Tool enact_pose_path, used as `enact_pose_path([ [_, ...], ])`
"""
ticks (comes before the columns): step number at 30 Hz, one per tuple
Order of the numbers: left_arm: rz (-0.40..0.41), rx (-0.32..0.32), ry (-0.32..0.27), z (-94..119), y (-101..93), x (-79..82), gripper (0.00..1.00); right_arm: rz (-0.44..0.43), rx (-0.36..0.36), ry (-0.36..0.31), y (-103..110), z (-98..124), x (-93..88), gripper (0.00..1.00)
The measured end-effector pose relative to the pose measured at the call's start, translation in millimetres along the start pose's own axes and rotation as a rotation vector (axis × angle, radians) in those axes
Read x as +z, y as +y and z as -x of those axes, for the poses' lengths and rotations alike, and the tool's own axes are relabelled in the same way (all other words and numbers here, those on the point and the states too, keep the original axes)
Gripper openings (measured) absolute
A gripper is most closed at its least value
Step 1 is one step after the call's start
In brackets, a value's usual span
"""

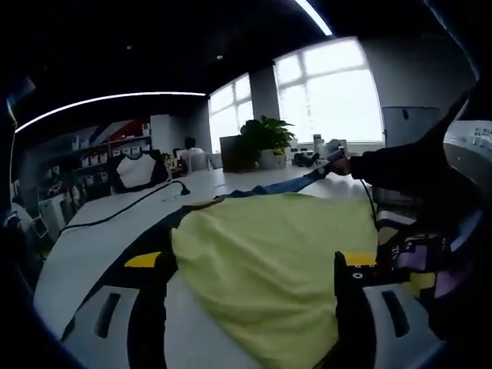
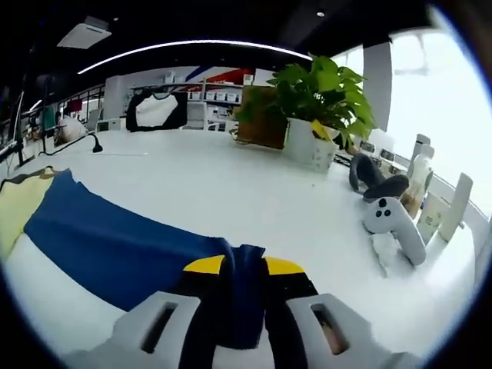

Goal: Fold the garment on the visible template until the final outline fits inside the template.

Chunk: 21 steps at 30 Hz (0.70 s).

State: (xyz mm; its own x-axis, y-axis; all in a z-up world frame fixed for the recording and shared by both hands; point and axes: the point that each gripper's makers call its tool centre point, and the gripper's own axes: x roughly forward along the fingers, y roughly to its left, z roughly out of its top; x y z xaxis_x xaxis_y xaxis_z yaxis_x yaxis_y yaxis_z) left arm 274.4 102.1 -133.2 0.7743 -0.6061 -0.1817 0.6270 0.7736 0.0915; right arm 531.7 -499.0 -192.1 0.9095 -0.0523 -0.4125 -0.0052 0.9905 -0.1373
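- Yellow-green garment (image 1: 277, 261) spread on the white desk (image 1: 92, 246), its near part lying between the left gripper (image 1: 250, 307)'s 2 jaws.
- Left jaws standing wide apart, 1 at each side of the cloth; nothing pinched between them as far as can be seen.
- Blue sleeve (image 2: 115, 238) stretched out flat across the desk, running from the yellow body toward the right gripper (image 2: 242, 307).
- Right jaws closed tight on the sleeve's end, dark blue cloth bunched up between the 2 yellow-tipped pads.
- In the left gripper view, a dark-sleeved arm (image 1: 407, 165) reaching across to the far end of the sleeve, near the desk's far edge.
- Potted plant (image 2: 319, 100) in a white pot toward the far edge of the desk.
- White handheld controller (image 2: 396, 227) lying near the right edge, a dark headset-like item (image 2: 377, 181) just behind it.
- Black cable (image 1: 131, 204) trailing along the left part of the desk.
- Template outline: cannot tell.
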Motion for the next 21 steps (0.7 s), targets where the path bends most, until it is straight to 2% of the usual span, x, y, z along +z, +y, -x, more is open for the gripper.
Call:
enact_pose_path([
  [8, 0.009, 0.002, 0.004, -0.2, 2.2, -1.0, 0.95, 0.001, -0.084, 0.005, -21.7, 3.5, -3.8, 0.18],
  [12, 0.016, 0.004, 0.005, 0.1, 3.6, -1.1, 0.95, -0.011, -0.094, 0.002, -25.4, 3.9, -3.1, 0.21],
  [14, 0.017, 0.012, 0.007, 0.4, 5.6, -0.8, 0.95, -0.001, -0.135, -0.003, -32.3, 7.1, -0.5, 0.21],
  [18, 0.012, 0.018, 0.004, 0.9, 7.4, 1.5, 0.95, -0.017, -0.141, -0.086, -37.4, 17.9, 16.5, 0.24],
  [19, 0.012, 0.018, 0.002, 0.9, 7.4, 2.1, 0.94, -0.014, -0.176, -0.161, -41.4, 27.4, 31.5, 0.24],
  [21, 0.029, 0.017, -0.025, 0.6, 7.6, 6.6, 0.93, 0.047, -0.188, -0.231, -38.9, 42.5, 49.3, 0.27],
])
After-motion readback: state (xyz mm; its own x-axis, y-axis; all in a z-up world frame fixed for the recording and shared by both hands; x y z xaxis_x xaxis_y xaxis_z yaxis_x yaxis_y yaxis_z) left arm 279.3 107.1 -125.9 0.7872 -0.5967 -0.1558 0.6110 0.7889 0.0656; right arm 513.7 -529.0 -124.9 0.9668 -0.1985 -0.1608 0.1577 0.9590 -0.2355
